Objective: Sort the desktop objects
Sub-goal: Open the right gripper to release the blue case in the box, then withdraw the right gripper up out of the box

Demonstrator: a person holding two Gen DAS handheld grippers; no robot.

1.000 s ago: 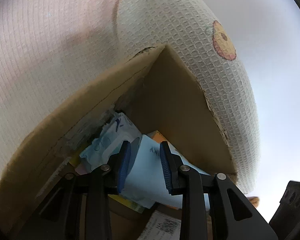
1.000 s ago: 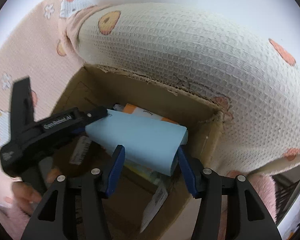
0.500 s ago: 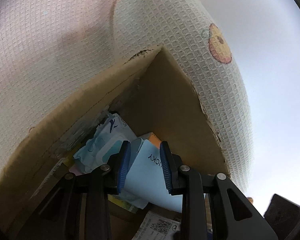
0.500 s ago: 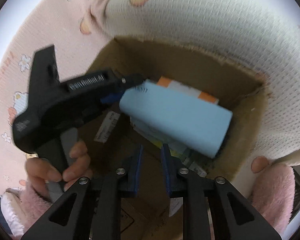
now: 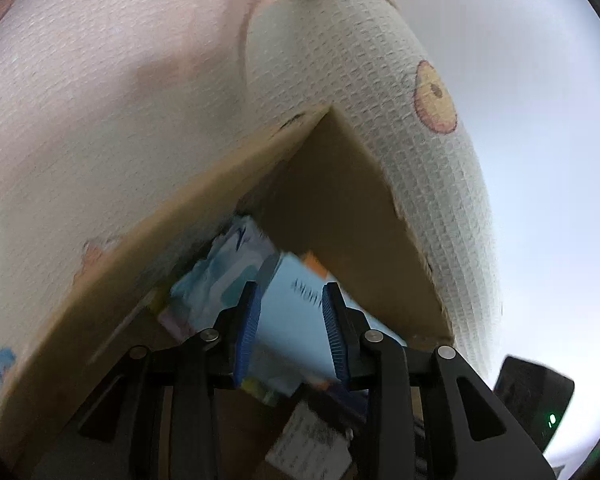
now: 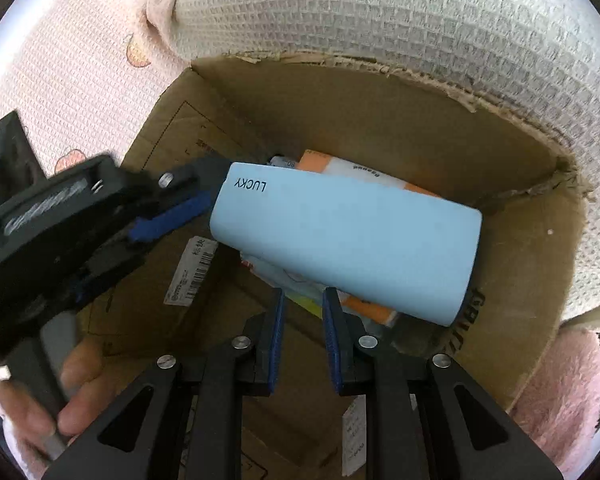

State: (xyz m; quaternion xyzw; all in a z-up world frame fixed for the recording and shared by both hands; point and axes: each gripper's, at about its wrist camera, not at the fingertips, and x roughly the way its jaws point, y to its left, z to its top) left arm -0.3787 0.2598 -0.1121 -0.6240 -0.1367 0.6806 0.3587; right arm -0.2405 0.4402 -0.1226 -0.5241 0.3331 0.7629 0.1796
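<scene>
A light blue case marked LUCKY (image 6: 348, 240) lies tilted inside an open cardboard box (image 6: 380, 120), on top of an orange and white packet (image 6: 340, 168) and other packs. My left gripper (image 6: 204, 196) reaches in from the left, its blue fingertips right at the case's left end. In the left wrist view the left gripper (image 5: 290, 292) is partly open, with the blue case (image 5: 296, 320) between and beyond its pads; grip unclear. My right gripper (image 6: 303, 300) is above the box, jaws narrowly apart and empty, just in front of the case.
The box sits on a waffle-weave cloth (image 6: 420, 20) with pink and cream parts and cartoon prints. A white and blue tissue pack (image 5: 220, 276) lies in the box corner. Paper labels (image 6: 192, 272) are stuck on the box's inner wall.
My right gripper let go of the blue case, narrowed and pulled back. The case settled lower in the box. My left gripper stays at its left end.
</scene>
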